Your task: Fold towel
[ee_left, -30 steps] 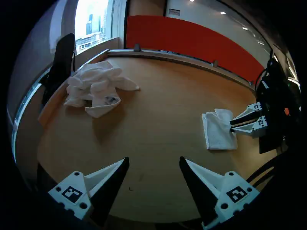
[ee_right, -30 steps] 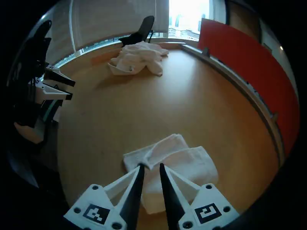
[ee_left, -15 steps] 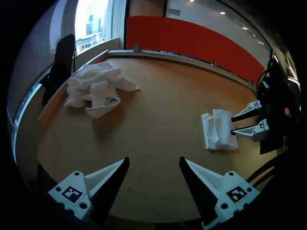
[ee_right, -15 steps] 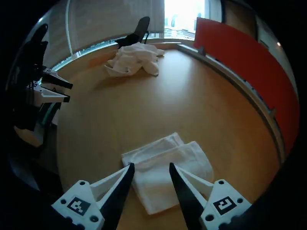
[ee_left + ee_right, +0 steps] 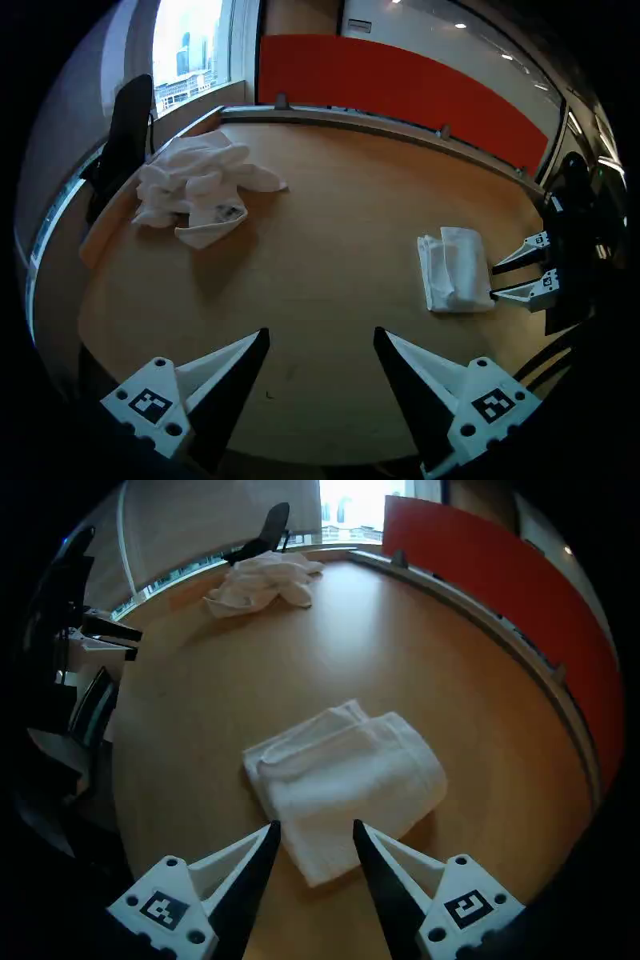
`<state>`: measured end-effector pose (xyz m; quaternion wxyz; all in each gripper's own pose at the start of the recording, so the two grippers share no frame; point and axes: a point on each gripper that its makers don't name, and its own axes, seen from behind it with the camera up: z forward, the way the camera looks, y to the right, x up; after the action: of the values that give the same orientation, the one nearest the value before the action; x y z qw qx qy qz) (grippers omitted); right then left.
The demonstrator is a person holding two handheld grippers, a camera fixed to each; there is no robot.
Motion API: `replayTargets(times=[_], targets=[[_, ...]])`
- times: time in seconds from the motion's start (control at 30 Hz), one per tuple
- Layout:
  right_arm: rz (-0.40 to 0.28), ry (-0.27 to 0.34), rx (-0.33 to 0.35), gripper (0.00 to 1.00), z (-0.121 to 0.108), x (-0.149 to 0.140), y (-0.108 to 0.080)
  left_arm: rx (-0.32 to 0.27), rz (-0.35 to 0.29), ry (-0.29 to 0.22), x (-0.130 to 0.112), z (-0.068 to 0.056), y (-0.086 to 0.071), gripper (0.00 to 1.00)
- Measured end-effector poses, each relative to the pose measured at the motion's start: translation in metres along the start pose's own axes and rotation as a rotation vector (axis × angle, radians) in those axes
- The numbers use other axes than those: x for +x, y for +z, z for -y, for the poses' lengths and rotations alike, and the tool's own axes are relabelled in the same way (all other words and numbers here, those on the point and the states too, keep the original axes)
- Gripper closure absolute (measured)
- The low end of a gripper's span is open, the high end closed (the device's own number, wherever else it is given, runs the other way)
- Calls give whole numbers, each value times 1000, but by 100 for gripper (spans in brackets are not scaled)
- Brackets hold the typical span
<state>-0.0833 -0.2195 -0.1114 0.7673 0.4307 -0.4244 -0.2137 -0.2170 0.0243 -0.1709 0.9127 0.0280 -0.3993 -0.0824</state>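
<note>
On the table (image 5: 448,640), folded towel (image 5: 344,776) lies free; right gripper (image 5: 316,824) and left gripper (image 5: 320,331) gape empty. Backing straight away should spare the fold.

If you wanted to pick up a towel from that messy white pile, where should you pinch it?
Probably the flap sticking out of the messy pile over the table, toward its middle. The flap lies thin and flat, away from the bunched folds, so two fingers could close on it. Come in low from the middle of the wood.
</note>
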Motion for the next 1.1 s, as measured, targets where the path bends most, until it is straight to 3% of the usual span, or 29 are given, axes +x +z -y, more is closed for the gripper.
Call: replayTargets(times=[0.6,0.8,1.1], targets=[[59,81,-10,32,5,-47,14,0,-1,4,-3,-1,-2,3],[63,100,-26,42,4,-53,16,1,-4,5,-3,0,-3,3],[63,120,-43,42,2,-58,15,1,-5,3,-5,0,-5,3]])
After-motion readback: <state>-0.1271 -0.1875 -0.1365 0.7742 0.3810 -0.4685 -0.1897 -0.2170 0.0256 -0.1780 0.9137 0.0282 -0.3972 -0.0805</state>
